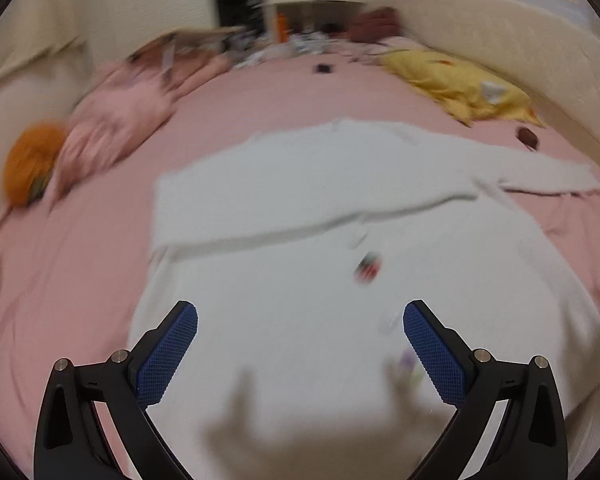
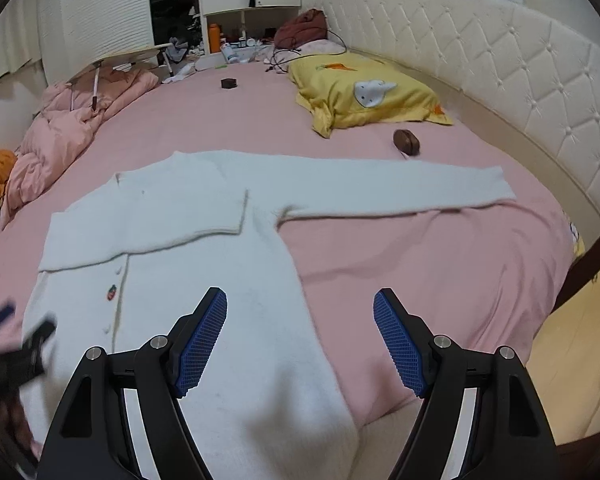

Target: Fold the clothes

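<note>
Right wrist view shows white cardigan [image 2: 204, 248] flat on pink bed sheet [image 2: 420, 264], one sleeve already folded across chest, other sleeve [image 2: 400, 188] still out twd padded headboard [image 2: 500, 72] and yellow pillow [image 2: 364, 96], so prob. next is right gripper [image 2: 300, 340] taking it; both it & left gripper [image 1: 300, 352] are wide apart, holding nothing.

white cardigan [image 2: 204, 280], flat on bed, one sleeve folded
</note>
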The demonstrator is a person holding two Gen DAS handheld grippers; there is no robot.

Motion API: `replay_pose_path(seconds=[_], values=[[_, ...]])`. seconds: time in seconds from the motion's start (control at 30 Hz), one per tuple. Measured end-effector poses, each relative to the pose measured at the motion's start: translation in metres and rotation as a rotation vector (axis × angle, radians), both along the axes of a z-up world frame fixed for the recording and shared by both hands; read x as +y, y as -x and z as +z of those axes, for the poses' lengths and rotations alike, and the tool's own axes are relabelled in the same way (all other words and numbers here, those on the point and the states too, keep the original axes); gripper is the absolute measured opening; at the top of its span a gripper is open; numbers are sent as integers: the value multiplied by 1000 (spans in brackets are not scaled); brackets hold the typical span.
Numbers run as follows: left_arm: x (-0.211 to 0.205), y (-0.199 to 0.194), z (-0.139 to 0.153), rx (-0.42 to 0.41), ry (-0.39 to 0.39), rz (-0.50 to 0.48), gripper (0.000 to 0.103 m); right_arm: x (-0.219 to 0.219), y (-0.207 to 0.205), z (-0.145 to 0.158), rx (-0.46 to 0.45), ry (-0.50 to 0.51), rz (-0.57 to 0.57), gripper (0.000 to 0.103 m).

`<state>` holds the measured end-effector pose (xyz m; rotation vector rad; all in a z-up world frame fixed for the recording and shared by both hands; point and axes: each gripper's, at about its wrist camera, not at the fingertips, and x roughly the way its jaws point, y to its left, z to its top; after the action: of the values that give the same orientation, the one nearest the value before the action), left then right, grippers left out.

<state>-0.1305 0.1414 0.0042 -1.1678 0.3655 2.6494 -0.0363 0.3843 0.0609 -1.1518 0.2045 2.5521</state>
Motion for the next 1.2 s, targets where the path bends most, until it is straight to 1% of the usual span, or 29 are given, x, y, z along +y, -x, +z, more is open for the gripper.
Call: replay_pose_path(seconds=[0.03, 0.17, 0.23, 0.27, 0.37, 0.53, 0.57, 0.6, 0.63, 0.67, 0.7, 0.77, 0.83, 0.93, 1.03, 1.13, 1.17, 1.2], values=[[20, 13, -2, 5, 44, -50, 103, 5, -3, -3, 2, 7, -8, 76], [98, 56, -26, 40, 227, -252, 103, 25, -8, -17, -15, 62, -39, 76], [126, 77, -39, -4, 244, -302, 100, 35, -9, -25, -30, 91, -53, 76], [140, 87, -46, -26, 252, -325, 97, 38, -9, -28, -36, 103, -59, 76], [172, 113, -65, -95, 283, -353, 87, 48, -8, -38, -49, 140, -72, 76], [195, 138, -77, -105, 335, -410, 87, 57, 2, -53, -68, 207, -72, 76], [197, 143, -79, -139, 325, -431, 86, 58, 4, -55, -70, 215, -68, 76], [197, 147, -77, -161, 299, -451, 71, 58, 7, -57, -72, 222, -64, 76], [196, 149, -73, -186, 250, -473, 55, 57, 9, -59, -74, 225, -61, 76], [191, 151, -66, -212, 180, -481, 15, 56, 10, -60, -74, 226, -56, 76], [189, 153, -61, -214, 147, -470, 10, 55, 12, -61, -74, 227, -51, 76], [177, 157, -54, -263, 49, -473, 9, 54, 15, -64, -77, 230, -43, 76], [167, 161, -49, -285, 14, -460, 9, 54, 18, -67, -84, 232, -38, 76], [145, 166, -29, -251, -87, -397, 9, 50, 21, -66, -94, 215, -25, 76], [101, 179, 0, -178, -168, -227, 9, 43, 20, -62, -97, 195, -19, 76], [37, 190, 23, -117, -235, -95, 9, 30, 21, -54, -102, 171, -3, 76], [8, 191, 31, -84, -238, -43, 9, 26, 21, -52, -102, 161, 3, 76], [-13, 193, 36, -64, -243, -9, 9, 22, 21, -49, -101, 152, 10, 76]])
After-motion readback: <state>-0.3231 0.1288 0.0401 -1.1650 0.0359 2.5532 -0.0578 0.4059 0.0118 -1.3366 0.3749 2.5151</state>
